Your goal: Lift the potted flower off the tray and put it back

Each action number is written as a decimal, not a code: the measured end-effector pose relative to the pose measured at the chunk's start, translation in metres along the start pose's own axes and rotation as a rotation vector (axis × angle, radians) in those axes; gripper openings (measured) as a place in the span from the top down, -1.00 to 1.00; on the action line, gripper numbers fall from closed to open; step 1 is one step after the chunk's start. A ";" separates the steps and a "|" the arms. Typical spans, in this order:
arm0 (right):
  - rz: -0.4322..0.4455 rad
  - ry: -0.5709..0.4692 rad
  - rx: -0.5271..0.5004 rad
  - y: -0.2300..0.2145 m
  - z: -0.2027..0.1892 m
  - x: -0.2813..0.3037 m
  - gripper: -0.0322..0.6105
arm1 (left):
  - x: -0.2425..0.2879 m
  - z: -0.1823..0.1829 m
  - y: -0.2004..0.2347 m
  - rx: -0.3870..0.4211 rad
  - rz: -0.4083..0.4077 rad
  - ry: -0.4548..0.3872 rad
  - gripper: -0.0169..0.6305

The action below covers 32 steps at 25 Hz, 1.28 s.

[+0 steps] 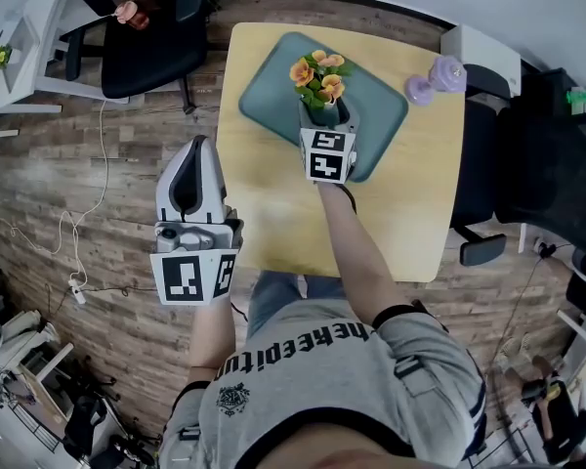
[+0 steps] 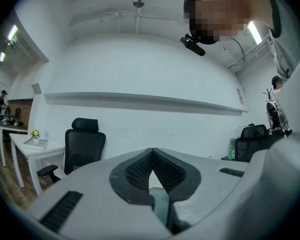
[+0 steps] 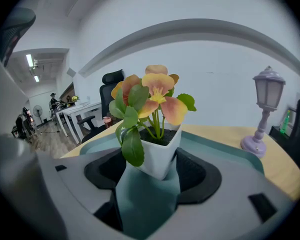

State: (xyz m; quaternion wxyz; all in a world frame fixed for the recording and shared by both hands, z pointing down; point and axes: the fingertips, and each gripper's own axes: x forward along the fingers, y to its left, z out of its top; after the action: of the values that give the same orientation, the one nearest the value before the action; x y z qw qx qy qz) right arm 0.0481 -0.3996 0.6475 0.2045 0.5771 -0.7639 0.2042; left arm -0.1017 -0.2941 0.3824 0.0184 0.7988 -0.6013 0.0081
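A potted flower (image 1: 319, 78) with orange blooms in a white square pot (image 3: 157, 149) stands on the teal tray (image 1: 273, 96) at the far side of the wooden table. My right gripper (image 1: 324, 115) reaches over the tray (image 3: 215, 144), with its dark pads against both sides of the pot. The pot's base rests on the tray. My left gripper (image 1: 199, 147) hangs beside the table's left edge, over the floor. In the left gripper view its jaws (image 2: 152, 156) meet at the tip with nothing between them.
A small purple lantern lamp (image 1: 435, 78) stands on the table (image 1: 400, 203) to the right of the tray, also in the right gripper view (image 3: 264, 109). Black office chairs stand at the far left (image 1: 146, 37) and at the right (image 1: 547, 164).
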 end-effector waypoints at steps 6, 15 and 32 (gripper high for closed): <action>0.023 -0.012 -0.012 -0.003 -0.004 -0.009 -0.08 | 0.001 0.004 -0.007 0.006 -0.005 -0.011 0.94; 0.067 -0.070 -0.023 -0.007 -0.001 -0.026 -0.08 | 0.002 0.010 -0.020 0.015 -0.013 -0.027 0.94; 0.112 -0.201 -0.042 -0.020 0.045 -0.102 -0.07 | -0.012 0.053 -0.062 0.043 -0.079 -0.111 0.94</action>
State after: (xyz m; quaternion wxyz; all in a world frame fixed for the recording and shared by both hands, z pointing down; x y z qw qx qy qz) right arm 0.0900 -0.3479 0.5554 0.1271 0.5467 -0.8157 0.1401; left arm -0.0464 -0.2678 0.3280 -0.0316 0.8212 -0.5692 -0.0242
